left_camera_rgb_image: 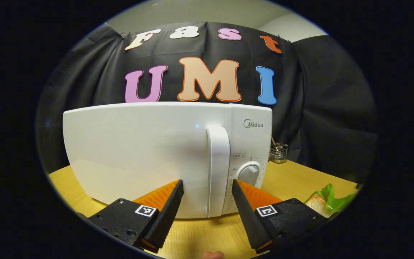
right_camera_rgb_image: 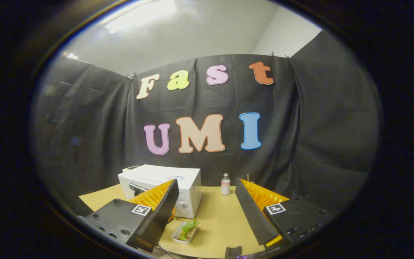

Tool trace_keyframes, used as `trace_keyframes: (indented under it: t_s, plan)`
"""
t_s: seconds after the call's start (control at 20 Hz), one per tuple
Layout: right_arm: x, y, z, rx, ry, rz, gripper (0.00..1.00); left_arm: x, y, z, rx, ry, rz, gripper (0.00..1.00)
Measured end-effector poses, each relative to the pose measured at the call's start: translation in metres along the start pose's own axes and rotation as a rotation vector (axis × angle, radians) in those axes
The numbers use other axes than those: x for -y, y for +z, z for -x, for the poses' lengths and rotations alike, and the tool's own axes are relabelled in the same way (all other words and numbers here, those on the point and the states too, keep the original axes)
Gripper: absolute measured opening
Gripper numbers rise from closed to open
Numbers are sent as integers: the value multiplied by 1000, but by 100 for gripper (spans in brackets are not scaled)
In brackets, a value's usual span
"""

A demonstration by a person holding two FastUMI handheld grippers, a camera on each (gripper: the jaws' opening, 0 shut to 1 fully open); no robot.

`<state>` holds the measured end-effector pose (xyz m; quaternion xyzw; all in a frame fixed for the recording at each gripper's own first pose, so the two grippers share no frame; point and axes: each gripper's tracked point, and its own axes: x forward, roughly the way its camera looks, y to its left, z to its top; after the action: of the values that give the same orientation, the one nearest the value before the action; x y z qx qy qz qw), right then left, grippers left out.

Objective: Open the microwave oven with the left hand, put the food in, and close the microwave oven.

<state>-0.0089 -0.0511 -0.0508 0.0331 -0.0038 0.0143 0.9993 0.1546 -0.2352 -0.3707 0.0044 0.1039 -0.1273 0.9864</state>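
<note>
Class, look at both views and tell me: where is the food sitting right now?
In the right gripper view the food lies in a small tray on the wooden table, just in front of the microwave. In the left gripper view it sits at the lower right, right of the microwave.

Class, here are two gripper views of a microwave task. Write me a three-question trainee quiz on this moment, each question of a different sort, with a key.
1. True or false: the microwave door is already open.
2. Multiple choice: the left gripper has its jaws
A. apart, either side of the door handle
B. shut on the dial
C. shut on the food
3. Fill in: in the right gripper view, the food lies in a small white ____ on the table, in front of the microwave.

Key
1. False; the door is closed.
2. A
3. tray
</note>
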Motion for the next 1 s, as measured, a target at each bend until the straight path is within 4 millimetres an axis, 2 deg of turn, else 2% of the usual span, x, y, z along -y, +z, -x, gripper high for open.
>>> trace_keyframes:
  t_s: [0.05,0.15,0.2,0.3,0.55,0.7,1.0]
  plan:
    - [1,-2,-1,-2,-2,-1,96,2,0,-1,2,-9,2,85]
    - [4,-4,-3,-2,-5,-11,96,12,-1,-2,-2,-46,-1,70]
    - [6,-4,-4,-3,-6,-15,96,13,-3,0,-7,-43,-15,43]
    - [10,-7,-3,-9,-9,-22,96,14,-2,-5,5,-35,-45,29]
    - [19,-12,-3,-7,-22,-32,96,12,0,-3,31,-19,-39,28]
    - [23,-12,-1,-4,-30,-41,96,11,2,-4,41,-21,-5,19]
    - [25,-15,3,6,-34,-47,96,11,2,-3,30,7,1,13]
